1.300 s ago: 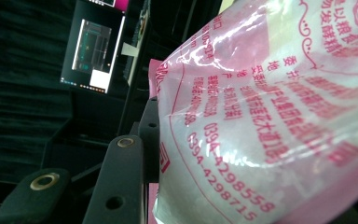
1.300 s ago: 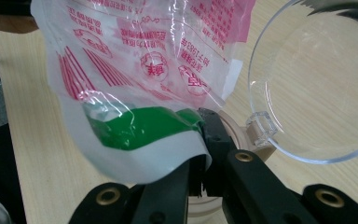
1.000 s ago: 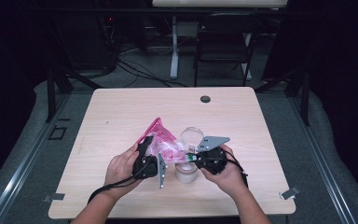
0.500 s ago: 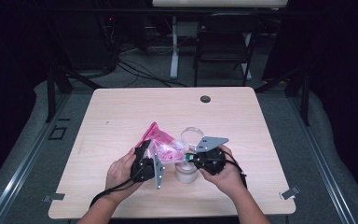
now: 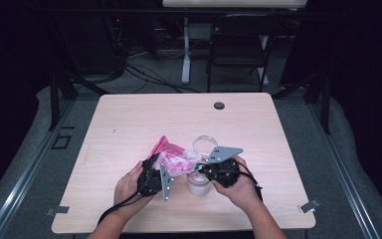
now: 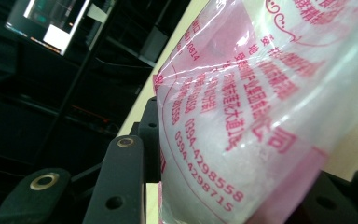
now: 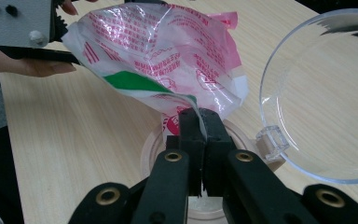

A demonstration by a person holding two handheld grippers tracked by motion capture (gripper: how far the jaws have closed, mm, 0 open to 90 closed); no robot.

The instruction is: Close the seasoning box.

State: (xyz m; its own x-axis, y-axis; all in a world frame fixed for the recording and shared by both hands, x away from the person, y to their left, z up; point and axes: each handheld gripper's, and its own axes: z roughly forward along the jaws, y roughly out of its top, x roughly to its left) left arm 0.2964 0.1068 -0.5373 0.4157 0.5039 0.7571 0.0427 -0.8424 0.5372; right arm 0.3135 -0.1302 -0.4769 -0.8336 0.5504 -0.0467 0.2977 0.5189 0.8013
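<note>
Pinching the pink bag (image 7: 163,56), right gripper (image 7: 199,122) fingers clenched; left gripper (image 5: 155,169) fingers grasp its other end

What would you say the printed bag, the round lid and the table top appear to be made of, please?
Bag: thin, glossy plastic film, apparently; it crinkles and shows through under red print. Lid: clear rigid plastic or possibly glass; the wood grain shows through it. Table top: pale wood-look surface, matte, likely laminate.
</note>
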